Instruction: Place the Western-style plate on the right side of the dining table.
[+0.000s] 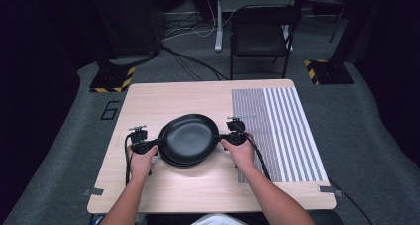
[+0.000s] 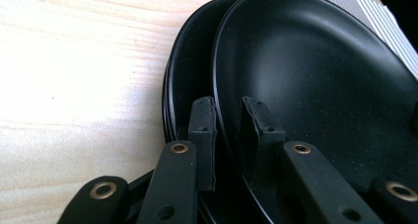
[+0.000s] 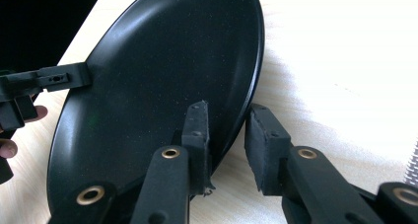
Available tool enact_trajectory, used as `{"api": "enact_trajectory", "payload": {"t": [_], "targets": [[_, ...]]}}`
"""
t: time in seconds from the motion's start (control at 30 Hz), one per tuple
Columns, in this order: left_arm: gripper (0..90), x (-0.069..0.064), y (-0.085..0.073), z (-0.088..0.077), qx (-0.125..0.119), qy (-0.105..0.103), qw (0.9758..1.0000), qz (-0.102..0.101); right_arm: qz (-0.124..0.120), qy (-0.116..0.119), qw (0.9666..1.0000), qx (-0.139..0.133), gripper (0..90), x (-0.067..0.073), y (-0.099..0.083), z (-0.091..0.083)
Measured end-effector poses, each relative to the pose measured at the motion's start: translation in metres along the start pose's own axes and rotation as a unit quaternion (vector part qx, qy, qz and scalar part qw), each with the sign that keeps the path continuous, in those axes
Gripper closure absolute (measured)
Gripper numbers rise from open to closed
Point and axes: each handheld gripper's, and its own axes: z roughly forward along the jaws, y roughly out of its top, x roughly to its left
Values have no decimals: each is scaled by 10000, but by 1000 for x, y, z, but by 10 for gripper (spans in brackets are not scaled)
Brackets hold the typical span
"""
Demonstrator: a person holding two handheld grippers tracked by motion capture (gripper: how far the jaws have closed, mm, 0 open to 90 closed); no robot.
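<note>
A stack of black plates sits mid-table. The top plate (image 1: 190, 135) (image 2: 320, 86) (image 3: 162, 86) lies shifted toward the far side over the lower plates (image 1: 185, 162) (image 2: 183, 76). My left gripper (image 1: 161, 140) (image 2: 227, 103) straddles its left rim, one pad inside the plate and one outside, with slack around the rim. On the opposite rim my right gripper (image 1: 221, 137) (image 3: 226, 107) does the same, and bare table shows between the rim and its outer pad. Both are open. In the right gripper view the left gripper (image 3: 64, 78) shows at the far rim.
The wooden table (image 1: 163, 96) carries a grey striped mat (image 1: 282, 131) on its right side, just beside the right hand. Beyond the far edge stand a black folding chair (image 1: 262, 31), floor cables and yellow-black stand bases (image 1: 111, 79).
</note>
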Motion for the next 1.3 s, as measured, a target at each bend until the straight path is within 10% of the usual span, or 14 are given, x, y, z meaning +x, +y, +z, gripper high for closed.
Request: {"api": "enact_trajectory", "payload": {"t": [0.3, 1.3], "targets": [[730, 0, -1, 6, 0, -158, 9998, -135, 318, 207, 9993, 51, 730, -6, 2, -4], [708, 3, -8, 12, -258, -400, 9983, -350, 297, 7, 9994, -191, 731, -5, 0, -4]]}}
